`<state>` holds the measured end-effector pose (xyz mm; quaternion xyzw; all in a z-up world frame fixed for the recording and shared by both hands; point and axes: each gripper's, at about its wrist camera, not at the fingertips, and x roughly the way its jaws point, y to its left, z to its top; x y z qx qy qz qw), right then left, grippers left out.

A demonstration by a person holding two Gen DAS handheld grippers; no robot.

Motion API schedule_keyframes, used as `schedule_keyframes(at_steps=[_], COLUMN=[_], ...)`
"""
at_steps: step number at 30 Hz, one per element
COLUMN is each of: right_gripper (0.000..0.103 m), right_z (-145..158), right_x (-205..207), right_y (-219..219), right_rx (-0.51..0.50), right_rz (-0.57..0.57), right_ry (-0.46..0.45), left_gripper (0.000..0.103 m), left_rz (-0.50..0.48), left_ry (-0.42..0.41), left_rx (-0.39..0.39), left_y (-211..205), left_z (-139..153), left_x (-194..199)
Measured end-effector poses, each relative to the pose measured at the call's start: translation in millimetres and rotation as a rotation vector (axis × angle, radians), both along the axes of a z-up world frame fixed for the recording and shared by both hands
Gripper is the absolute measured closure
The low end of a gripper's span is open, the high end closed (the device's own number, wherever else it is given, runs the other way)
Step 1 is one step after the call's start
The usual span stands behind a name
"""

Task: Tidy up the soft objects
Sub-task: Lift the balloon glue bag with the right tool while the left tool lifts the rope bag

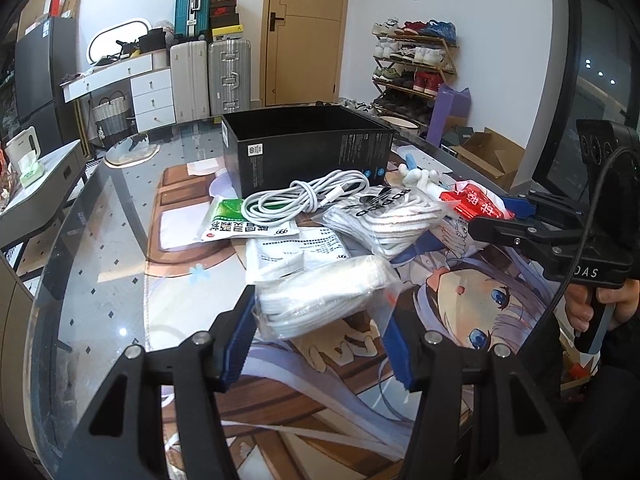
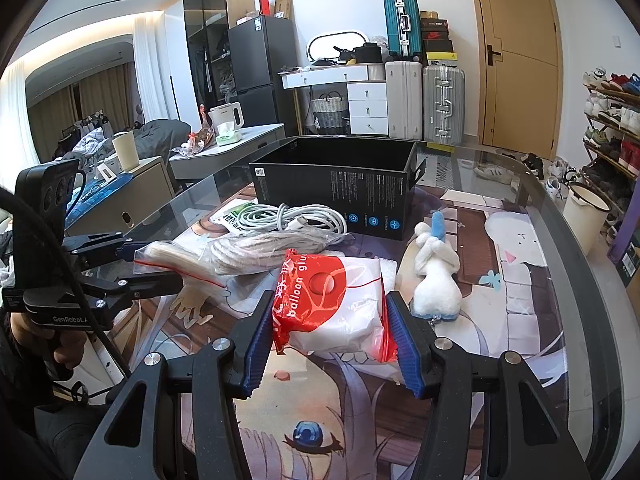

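Note:
My left gripper is shut on a clear zip bag of white cloth and holds it just above the mat; it also shows in the right wrist view. My right gripper is shut on a red and white balloon bag, also visible in the left wrist view. An open black box stands behind the pile. A white cable coil, a second bag of white rope, a green and white sachet and a white plush toy lie on the mat.
The glass table carries an anime-print mat. A paper leaflet lies under the bags. Suitcases, a white dresser and a shoe rack stand beyond the table. A side table with a kettle stands to the left.

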<state>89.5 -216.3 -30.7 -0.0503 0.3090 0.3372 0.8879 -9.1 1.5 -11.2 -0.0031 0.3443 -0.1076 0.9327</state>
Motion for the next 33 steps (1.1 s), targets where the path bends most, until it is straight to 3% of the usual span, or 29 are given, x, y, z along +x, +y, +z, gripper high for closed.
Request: schedule_keyframes(at_steps=[9,20,26,28,33], right_gripper=[0.048,0.048,0.048,0.048,0.048], right_z=[0,-1,-1,-2,-2], right_x=[0,0,0,0,0], right_y=[0,0,0,0,1], right_rx=[0.001,0.001,0.000,-0.001,0.000], right_rz=[0.000,0.000,-0.001,0.001,-0.001], right_ry=[0.000,0.001,0.000,0.002,-0.002], left_gripper=[0.021,0.015,0.017,0.028,0.037], left_rz=[0.015,0.002,-0.032,-0.046,-0.070], left_ry=[0.029,0.106,0.113,0.106,0.096], left_rx=[0.009,-0.010,0.017,0.029,0.026], left_y=[-6,-10,-18,-20,-20], left_z=[-8,-21,-26,-26,-24], left_x=[13,22,19,18,11])
